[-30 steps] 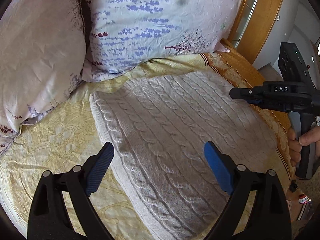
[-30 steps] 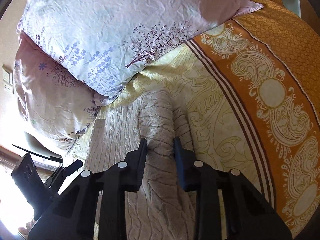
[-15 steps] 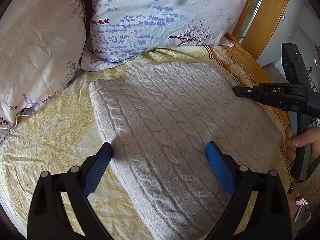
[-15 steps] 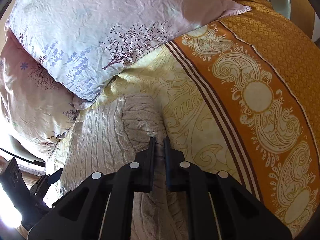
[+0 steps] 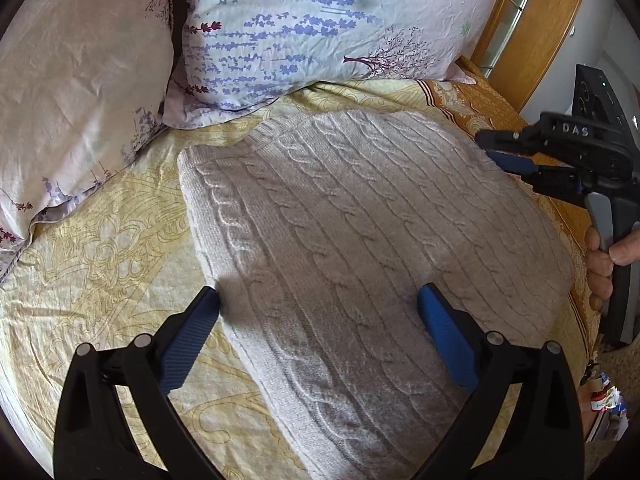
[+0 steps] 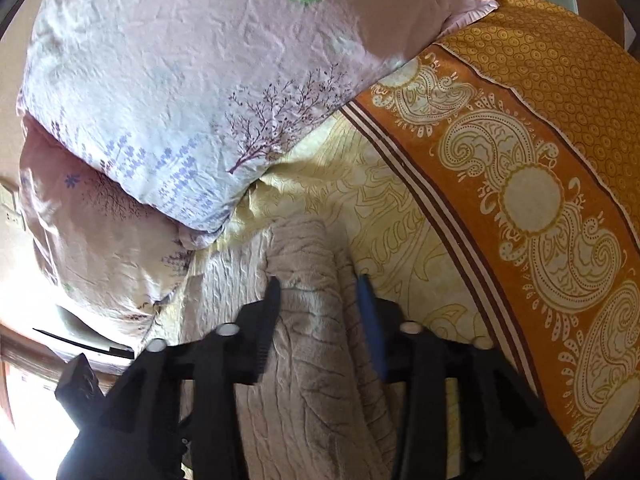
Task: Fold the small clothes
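Sweater (image 5: 360,240) lies folded flat on the bed (image 5: 100,260), near the pillows (image 5: 300,28). Left gripper (image 5: 318,308) hangs spread wide over its near edge, gripping nothing. Right gripper (image 6: 320,292) straddles a fold, jaws opening, likely letting go.

Knit sweater (image 6: 312,360) fold between opening jaws

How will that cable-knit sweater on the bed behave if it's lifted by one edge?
The cable-knit sweater will probably flop and drape, since it lies soft and folded on the bedspread. Its thick, bulky knit suggests some weight, so the fold may slump open. The textured yarn should grip well, not slip.
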Available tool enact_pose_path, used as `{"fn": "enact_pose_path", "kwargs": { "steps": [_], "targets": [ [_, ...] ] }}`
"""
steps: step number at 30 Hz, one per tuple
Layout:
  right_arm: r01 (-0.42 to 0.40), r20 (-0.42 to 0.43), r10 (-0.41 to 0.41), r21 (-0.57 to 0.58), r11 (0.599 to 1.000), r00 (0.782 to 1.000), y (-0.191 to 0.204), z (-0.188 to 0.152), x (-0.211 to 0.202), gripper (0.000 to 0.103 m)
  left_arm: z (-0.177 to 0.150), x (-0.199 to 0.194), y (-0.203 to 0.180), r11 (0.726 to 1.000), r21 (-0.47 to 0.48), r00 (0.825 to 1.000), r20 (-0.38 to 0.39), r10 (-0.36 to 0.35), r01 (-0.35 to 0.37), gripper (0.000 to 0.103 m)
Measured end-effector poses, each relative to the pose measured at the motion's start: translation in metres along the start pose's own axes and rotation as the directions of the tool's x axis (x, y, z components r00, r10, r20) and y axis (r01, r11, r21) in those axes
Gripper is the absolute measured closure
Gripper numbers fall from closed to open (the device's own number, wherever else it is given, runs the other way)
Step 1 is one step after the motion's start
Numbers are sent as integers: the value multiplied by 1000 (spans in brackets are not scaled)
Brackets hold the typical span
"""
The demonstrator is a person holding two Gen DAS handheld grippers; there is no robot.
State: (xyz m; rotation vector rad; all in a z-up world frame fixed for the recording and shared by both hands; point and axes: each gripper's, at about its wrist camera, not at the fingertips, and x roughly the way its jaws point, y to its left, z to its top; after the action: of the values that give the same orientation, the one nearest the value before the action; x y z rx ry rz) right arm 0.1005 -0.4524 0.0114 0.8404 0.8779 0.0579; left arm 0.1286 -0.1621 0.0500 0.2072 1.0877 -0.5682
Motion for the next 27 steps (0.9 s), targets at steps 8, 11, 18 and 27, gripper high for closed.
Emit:
{"fn": "enact_pose_path", "kwargs": {
  "steps": [8, 11, 18, 27],
  "targets": [
    [70, 29, -67, -127, 989, 997, 25, 9, 14, 96, 0, -1, 0, 1000, 0, 1000, -3, 0, 0, 3],
    [129, 41, -126, -95, 987, 991, 16, 15, 14, 102, 0, -1, 1, 1000, -4, 1000, -1, -6, 6, 3],
    [-111, -11, 111, -57, 992, 994, 2, 0, -28, 51, -9, -28, -1, 999, 41, 998, 64, -20, 17, 3],
    [60, -121, -94, -260, 964, 988, 10, -74, -36, 89, -35, -36, -16, 991, 130, 999, 42, -32, 26, 4]
  ]
}}
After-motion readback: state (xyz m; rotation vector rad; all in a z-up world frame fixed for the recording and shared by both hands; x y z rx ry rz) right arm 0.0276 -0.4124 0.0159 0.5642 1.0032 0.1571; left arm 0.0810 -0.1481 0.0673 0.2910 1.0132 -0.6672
